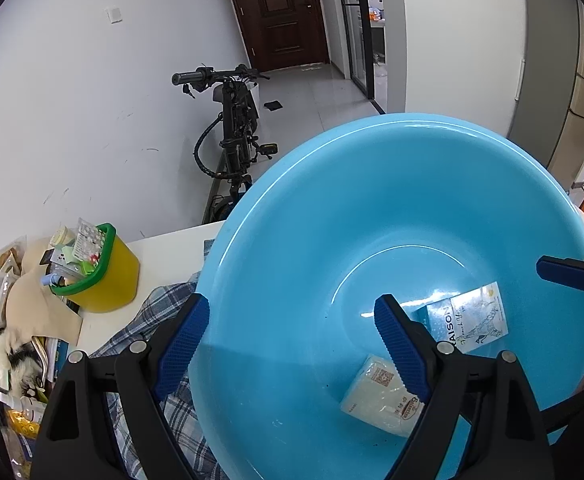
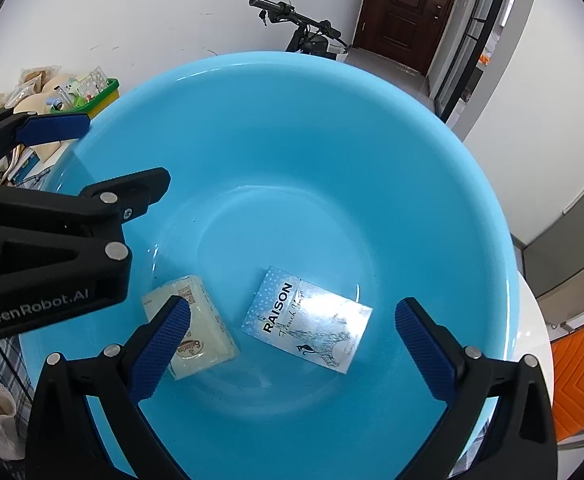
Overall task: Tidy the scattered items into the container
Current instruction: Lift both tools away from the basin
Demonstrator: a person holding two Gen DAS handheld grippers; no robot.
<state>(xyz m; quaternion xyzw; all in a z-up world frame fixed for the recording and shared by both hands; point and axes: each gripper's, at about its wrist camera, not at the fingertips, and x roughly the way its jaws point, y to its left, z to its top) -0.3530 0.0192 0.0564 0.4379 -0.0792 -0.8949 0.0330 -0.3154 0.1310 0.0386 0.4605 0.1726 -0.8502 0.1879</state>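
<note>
Both grippers, left (image 1: 292, 344) and right (image 2: 292, 344), wide open, holding nothing, over one blue bowl (image 2: 292, 120). Inside bowl: two packets, white (image 2: 196, 332) and silver (image 2: 312, 320).

The left wrist view looks forward and down from just above the near left rim of the blue basin (image 1: 292, 240), close in, taking in the white surface (image 1: 164, 252) on its left and a hallway door (image 1: 280, 12) far ahead. The right wrist view sits close above the basin (image 2: 292, 140), aimed more steeply into its bowl. Both share the basin's floor, the pale packet (image 1: 380, 396) (image 2: 196, 328) and the RAISON packet (image 1: 472, 320) (image 2: 308, 320) lying there, and each sees the other claw (image 1: 564, 272) (image 2: 92, 152).
</note>
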